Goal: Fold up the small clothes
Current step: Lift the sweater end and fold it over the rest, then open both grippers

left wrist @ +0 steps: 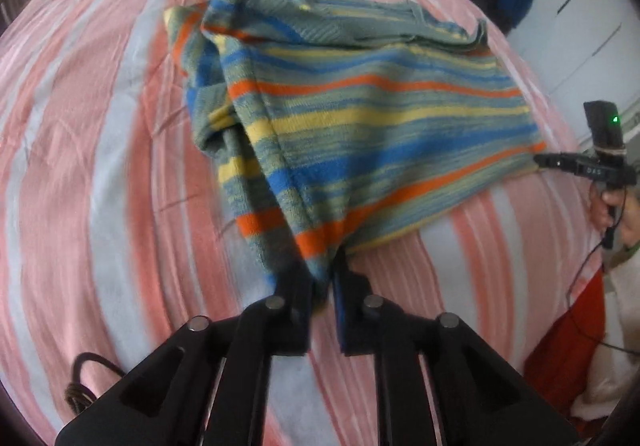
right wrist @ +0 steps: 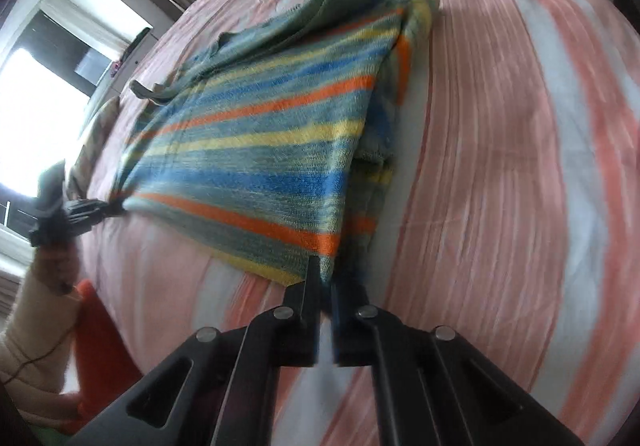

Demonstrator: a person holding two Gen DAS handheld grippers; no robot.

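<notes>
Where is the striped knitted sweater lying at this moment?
The striped knitted sweater lies centrally in both wrist views on the pink-and-white striped bed cover, its near hem corners pinched by the left tool and right tool.

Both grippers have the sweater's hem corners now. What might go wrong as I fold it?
1. The left gripper has bunched a thick wad of sweater; it may drag unevenly.
2. The right gripper pinches only the corner tip, which could slip out.
3. The sleeve side is already rumpled and may crease into the fold.
</notes>
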